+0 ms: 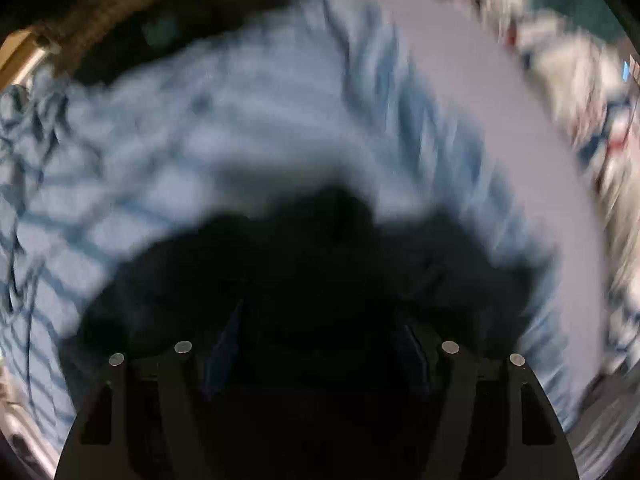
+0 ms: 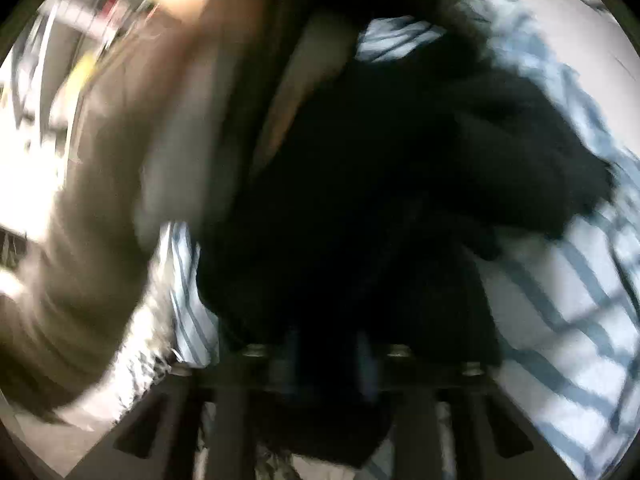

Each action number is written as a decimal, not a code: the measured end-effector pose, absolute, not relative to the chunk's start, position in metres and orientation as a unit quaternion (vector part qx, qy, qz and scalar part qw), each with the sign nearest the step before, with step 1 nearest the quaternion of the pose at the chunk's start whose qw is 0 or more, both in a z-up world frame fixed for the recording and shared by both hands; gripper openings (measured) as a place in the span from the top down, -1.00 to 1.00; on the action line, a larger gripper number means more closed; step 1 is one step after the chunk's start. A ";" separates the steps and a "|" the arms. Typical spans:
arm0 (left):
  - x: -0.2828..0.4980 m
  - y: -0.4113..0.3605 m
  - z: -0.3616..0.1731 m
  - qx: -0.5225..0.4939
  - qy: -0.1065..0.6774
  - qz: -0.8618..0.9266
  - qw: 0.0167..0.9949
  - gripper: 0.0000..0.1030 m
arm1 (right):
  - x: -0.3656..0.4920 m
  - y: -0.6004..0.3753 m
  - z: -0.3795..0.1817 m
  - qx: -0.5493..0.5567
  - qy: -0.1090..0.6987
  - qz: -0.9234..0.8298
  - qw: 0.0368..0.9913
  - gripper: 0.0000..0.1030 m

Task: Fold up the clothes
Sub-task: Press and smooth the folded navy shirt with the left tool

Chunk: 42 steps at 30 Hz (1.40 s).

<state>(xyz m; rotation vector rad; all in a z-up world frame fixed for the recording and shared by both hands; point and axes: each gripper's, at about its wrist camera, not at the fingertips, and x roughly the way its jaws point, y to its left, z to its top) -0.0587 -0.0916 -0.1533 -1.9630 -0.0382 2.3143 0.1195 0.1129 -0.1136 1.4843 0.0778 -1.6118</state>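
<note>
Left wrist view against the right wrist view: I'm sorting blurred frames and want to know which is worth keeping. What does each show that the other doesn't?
Only the left wrist view shows a plain grey surface beside the clothes and a tan wooden edge at upper left. Only the right wrist view shows a brownish-grey sleeve sweeping across the left side. Both show a dark garment lying on a blue-and-white striped cloth, right in front of the gripper's fingers. Both are heavily motion-blurred.
</note>
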 end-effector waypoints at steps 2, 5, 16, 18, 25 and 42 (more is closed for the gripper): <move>-0.026 -0.093 -0.164 -0.643 -0.001 0.764 0.061 -0.37 | 0.105 0.132 -0.104 0.607 0.016 -0.662 0.440 -0.14; 0.019 -0.104 -0.159 -0.635 -0.009 0.769 0.078 -0.37 | 0.084 0.159 -0.088 0.583 0.025 -0.705 0.402 -0.24; 0.050 -0.148 -0.139 -0.641 -0.181 0.743 0.067 -0.37 | -0.028 0.099 -0.121 0.493 0.071 -0.803 0.326 0.45; 0.049 -0.163 -0.124 -0.606 -0.239 0.754 0.083 -0.37 | -0.045 0.075 -0.153 0.531 0.104 -0.780 0.315 0.56; 0.040 -0.185 -0.073 -0.463 -0.296 0.830 0.096 -0.37 | -0.109 0.078 -0.175 0.523 0.239 -0.797 0.184 0.76; 0.000 -0.096 -0.100 -0.510 -0.310 0.790 0.138 -0.50 | -0.100 0.161 -0.116 0.581 -0.001 -0.744 0.329 0.23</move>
